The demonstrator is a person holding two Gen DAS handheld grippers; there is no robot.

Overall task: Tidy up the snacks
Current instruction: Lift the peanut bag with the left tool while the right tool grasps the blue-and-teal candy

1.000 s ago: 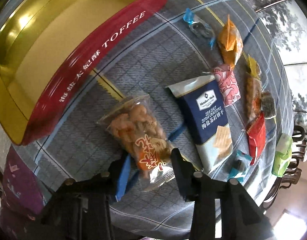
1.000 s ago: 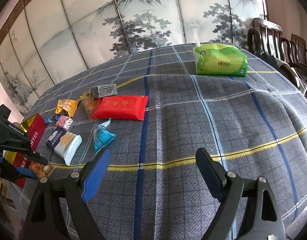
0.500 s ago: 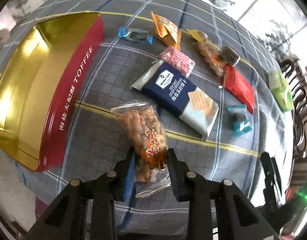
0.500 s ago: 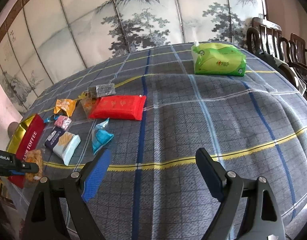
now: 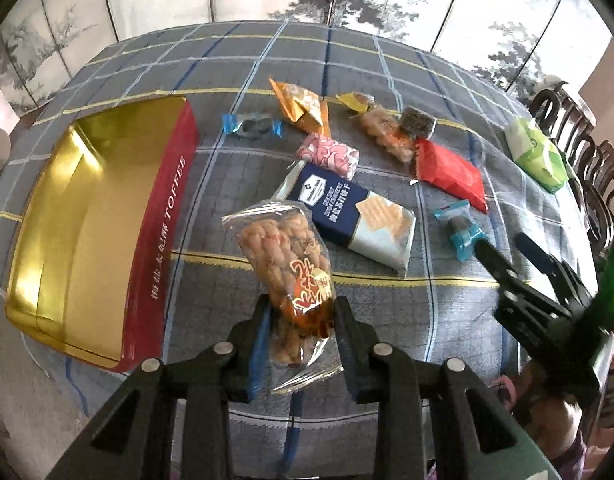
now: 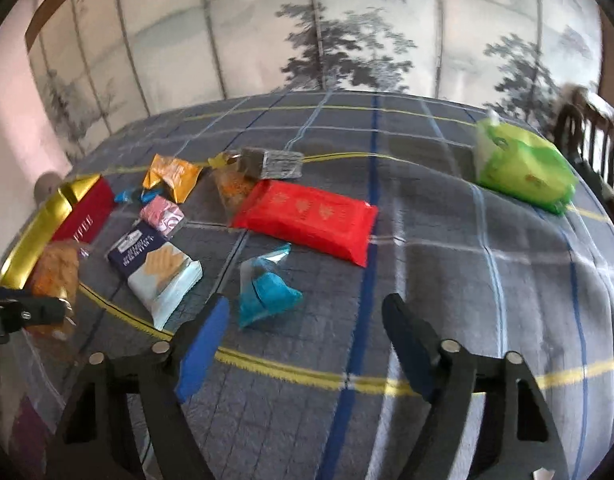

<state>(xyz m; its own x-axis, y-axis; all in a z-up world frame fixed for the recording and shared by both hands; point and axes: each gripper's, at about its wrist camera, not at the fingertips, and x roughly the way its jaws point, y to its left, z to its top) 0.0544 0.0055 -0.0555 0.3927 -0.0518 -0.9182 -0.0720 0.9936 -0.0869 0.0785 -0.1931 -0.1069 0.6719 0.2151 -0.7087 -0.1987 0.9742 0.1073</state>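
Above the tabletop point(image 5: 447, 304), right of the tin point(image 5: 87, 216), the peanut bag point(image 5: 287, 256) hangs clamped in the left gripper point(image 5: 303, 320). Right gripper point(image 6: 303, 332) fingers gape, just been narrowing, nothing between them, blue candy point(image 6: 267, 292) just ahead.

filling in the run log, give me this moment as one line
left fingers: shut on clear bag of fried twists, lifted | right fingers: open, closing, empty, near blue candy wrapper | gold-lined red toffee box: empty
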